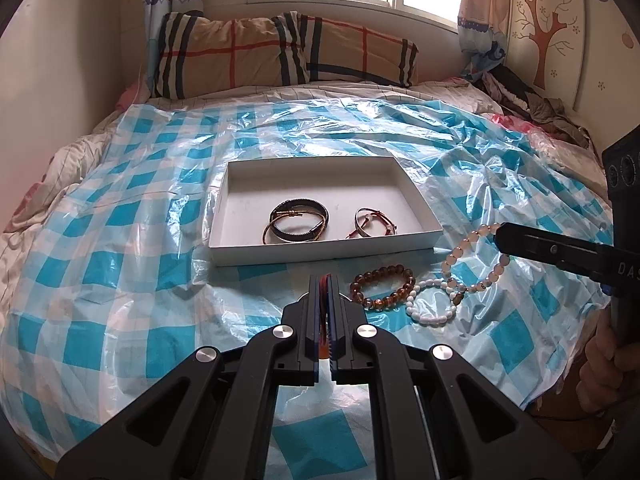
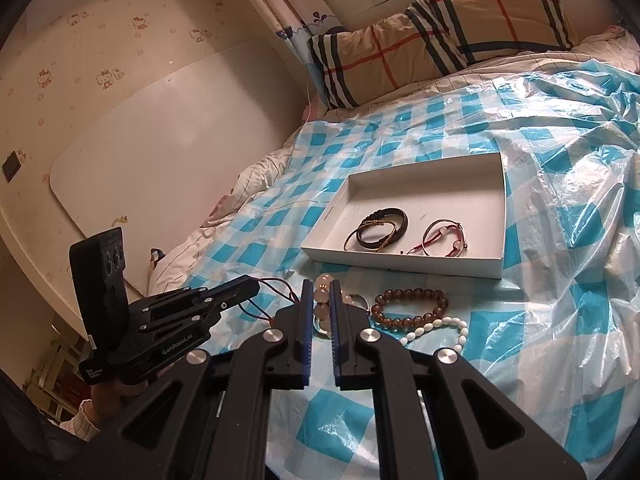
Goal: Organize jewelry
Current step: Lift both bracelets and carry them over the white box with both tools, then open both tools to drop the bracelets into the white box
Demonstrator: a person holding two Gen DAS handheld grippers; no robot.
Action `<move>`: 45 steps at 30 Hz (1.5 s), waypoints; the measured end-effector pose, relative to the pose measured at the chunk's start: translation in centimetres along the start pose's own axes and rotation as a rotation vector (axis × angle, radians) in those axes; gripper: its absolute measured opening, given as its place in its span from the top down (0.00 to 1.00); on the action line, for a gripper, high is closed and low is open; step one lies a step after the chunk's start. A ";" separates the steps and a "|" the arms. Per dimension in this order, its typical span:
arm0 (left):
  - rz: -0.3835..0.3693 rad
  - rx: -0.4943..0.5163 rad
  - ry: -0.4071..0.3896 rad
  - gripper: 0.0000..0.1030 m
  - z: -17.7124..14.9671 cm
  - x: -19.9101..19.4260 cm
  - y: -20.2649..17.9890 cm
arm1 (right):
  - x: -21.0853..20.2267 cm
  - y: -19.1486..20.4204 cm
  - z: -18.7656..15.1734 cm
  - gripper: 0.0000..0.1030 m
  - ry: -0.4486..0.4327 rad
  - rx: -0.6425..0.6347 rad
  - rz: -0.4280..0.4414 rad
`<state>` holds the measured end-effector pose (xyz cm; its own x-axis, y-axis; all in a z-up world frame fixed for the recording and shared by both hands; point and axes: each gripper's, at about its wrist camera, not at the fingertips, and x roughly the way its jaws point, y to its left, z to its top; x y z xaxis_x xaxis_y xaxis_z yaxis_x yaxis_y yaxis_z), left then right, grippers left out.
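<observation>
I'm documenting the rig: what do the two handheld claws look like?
Both are matte black linkages with silver round pivot pins and blue-edged finger pads. The left claw carries white "GenRobot.AI" lettering, a label, and an upright black block with round lenses. The right claw shows white letters "DA". A pale patterned sleeve covers the left wrist.

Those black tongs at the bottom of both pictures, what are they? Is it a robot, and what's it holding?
No robot: a person holds one set of tongs in each hand, each with a camera looking along it, so you get two pictures. The left tongs are shut on a thin red cord. The right tongs are shut on a pink bead bracelet. On the checked plastic sheet lie a brown bead bracelet and a white bead bracelet. The white box already holds dark bangles and a red cord bracelet.
</observation>
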<state>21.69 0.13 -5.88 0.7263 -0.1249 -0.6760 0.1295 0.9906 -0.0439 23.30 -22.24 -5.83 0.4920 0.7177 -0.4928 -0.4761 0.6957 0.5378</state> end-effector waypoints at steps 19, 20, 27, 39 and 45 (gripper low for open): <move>-0.008 -0.003 -0.006 0.97 0.6 0.8 -0.1 | 0.7 -0.6 1.3 0.92 -0.020 -0.006 0.003; -0.010 -0.005 -0.006 0.97 0.8 1.0 -0.2 | 0.7 -0.7 1.5 0.92 -0.022 -0.005 0.004; -0.035 -0.024 -0.023 0.97 2.3 2.5 0.1 | 1.6 -1.4 2.4 0.92 -0.027 -0.002 -0.002; -0.042 -0.031 -0.047 0.97 4.7 5.6 0.5 | 4.4 -3.5 5.0 0.92 -0.051 -0.018 -0.015; -0.060 -0.041 -0.052 0.97 5.9 7.7 0.7 | 5.8 -4.5 5.9 0.91 -0.053 -0.038 -0.043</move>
<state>31.37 -0.51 -6.76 0.7520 -0.1862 -0.6323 0.1473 0.9825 -0.1141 32.61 -21.38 -7.12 0.5505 0.6849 -0.4774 -0.4804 0.7275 0.4899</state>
